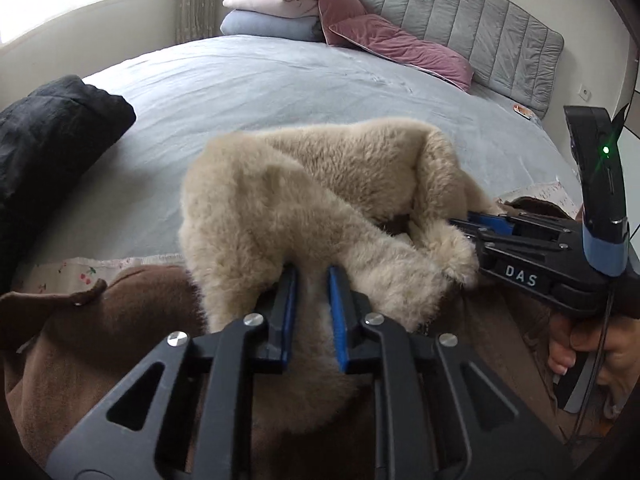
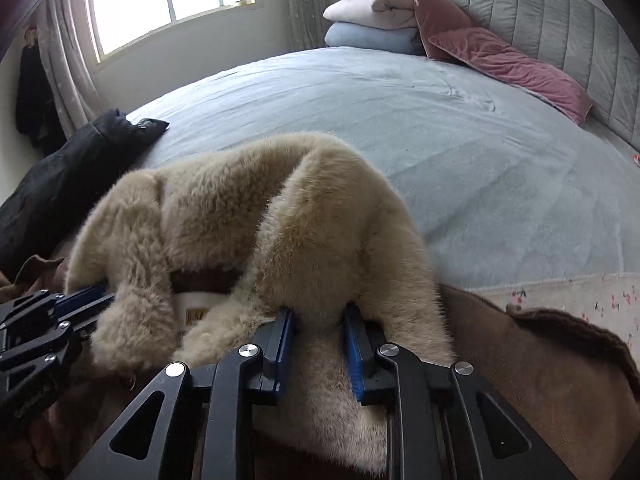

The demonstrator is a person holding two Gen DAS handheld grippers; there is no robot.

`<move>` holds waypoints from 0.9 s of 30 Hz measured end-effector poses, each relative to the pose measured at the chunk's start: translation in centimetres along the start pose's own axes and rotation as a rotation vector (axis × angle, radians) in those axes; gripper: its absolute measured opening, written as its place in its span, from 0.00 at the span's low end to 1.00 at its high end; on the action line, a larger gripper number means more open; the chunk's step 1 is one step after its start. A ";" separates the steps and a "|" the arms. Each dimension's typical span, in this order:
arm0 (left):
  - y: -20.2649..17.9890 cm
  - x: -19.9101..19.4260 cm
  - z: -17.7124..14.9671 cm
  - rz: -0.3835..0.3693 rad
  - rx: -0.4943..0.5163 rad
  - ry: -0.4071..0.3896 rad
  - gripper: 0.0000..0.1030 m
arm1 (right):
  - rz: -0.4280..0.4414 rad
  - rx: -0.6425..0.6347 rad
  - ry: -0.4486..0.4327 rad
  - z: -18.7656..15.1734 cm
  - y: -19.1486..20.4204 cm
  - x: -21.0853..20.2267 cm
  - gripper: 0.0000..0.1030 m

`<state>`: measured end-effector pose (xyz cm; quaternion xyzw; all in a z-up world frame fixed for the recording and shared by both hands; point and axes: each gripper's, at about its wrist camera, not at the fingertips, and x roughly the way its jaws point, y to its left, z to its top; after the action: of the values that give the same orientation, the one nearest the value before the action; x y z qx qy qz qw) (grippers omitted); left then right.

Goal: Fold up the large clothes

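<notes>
Left gripper point(image 1: 312, 276) and right gripper point(image 2: 320, 316) each pinch a fold of the beige, long-pile fur lining point(image 1: 304, 200) of a brown suede-like coat point(image 1: 100, 340), blue-padded fingers point(image 1: 289, 300) pressed into the pile. The right gripper also shows in the left view point(image 1: 470, 220), held by a hand point(image 1: 592, 352). The coat lies bunched at the near edge of the bed, on a grey-blue sheet point(image 1: 280, 88). A black garment point(image 1: 48, 140) lies at the left edge. Pink velvet pillows point(image 1: 384, 36) and folded blankets point(image 1: 272, 12) rest against the grey padded headboard point(image 1: 480, 8).
</notes>
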<state>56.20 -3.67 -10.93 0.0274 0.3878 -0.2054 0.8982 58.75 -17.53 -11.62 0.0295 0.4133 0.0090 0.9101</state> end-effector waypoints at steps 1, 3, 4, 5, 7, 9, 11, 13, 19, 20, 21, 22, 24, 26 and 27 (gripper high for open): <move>-0.2 0.1 0.2 0.012 0.010 0.009 0.19 | -0.025 -0.011 -0.001 0.2 0.4 0.2 0.23; -0.8 -0.4 0.3 0.036 0.039 0.006 0.20 | -0.051 -0.040 -0.013 0.0 0.9 -0.4 0.25; -1.1 -1.0 0.2 0.046 0.037 0.010 0.20 | -0.046 -0.035 -0.012 -0.2 0.8 -1.0 0.26; -1.3 -1.7 0.2 0.048 0.019 0.023 0.25 | -0.033 -0.017 -0.002 -0.4 0.6 -1.8 0.31; -1.6 -3.5 0.2 0.032 -0.026 0.043 0.45 | 0.019 0.023 0.015 -0.9 -0.5 -4.2 0.39; -2.1 -6.2 0.1 -0.013 -0.068 0.040 0.82 | 0.028 0.047 0.004 -1.6 -1.9 -7.4 0.57; -3.0 -8.9 -0.4 -0.053 -0.092 0.021 0.82 | 0.013 0.071 -0.027 -2.3 -3.8 -10.9 0.68; -3.7 -11.1 -1.0 -0.064 -0.100 0.035 0.82 | -0.003 0.115 -0.048 -3.2 -6.4 -14.5 0.71; -5.8 -15.9 -2.5 -0.027 -0.049 0.055 0.91 | -0.086 0.289 -0.040 -7.6 -15.9 -22.4 0.75; -6.0 -16.5 -2.6 -0.015 -0.048 0.059 0.93 | -0.108 0.323 -0.035 -8.6 -17.7 -23.4 0.75; -6.1 -17.0 -2.8 -0.006 -0.052 0.064 0.95 | -0.132 0.360 -0.029 -9.5 -19.4 -24.5 0.76; -6.2 -17.4 -3.1 -0.002 -0.063 0.070 0.96 | -0.159 0.396 -0.021 -10.5 -21.1 -25.4 0.76; -6.5 -18.0 -3.9 -0.016 -0.085 0.096 0.97 | -0.223 0.460 0.006 -12.4 -24.5 -26.7 0.77; -7.0 -18.2 -5.0 -0.035 -0.110 0.128 0.97 | -0.286 0.524 0.027 -14.2 -27.6 -27.6 0.77; -7.2 -18.2 -5.6 -0.041 -0.122 0.138 0.97 | -0.309 0.562 0.034 -15.0 -29.0 -27.9 0.77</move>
<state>38.43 -2.75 -1.16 -0.0214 0.4612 -0.1975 0.8648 28.85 -46.90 -2.30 0.2166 0.4144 -0.2431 0.8498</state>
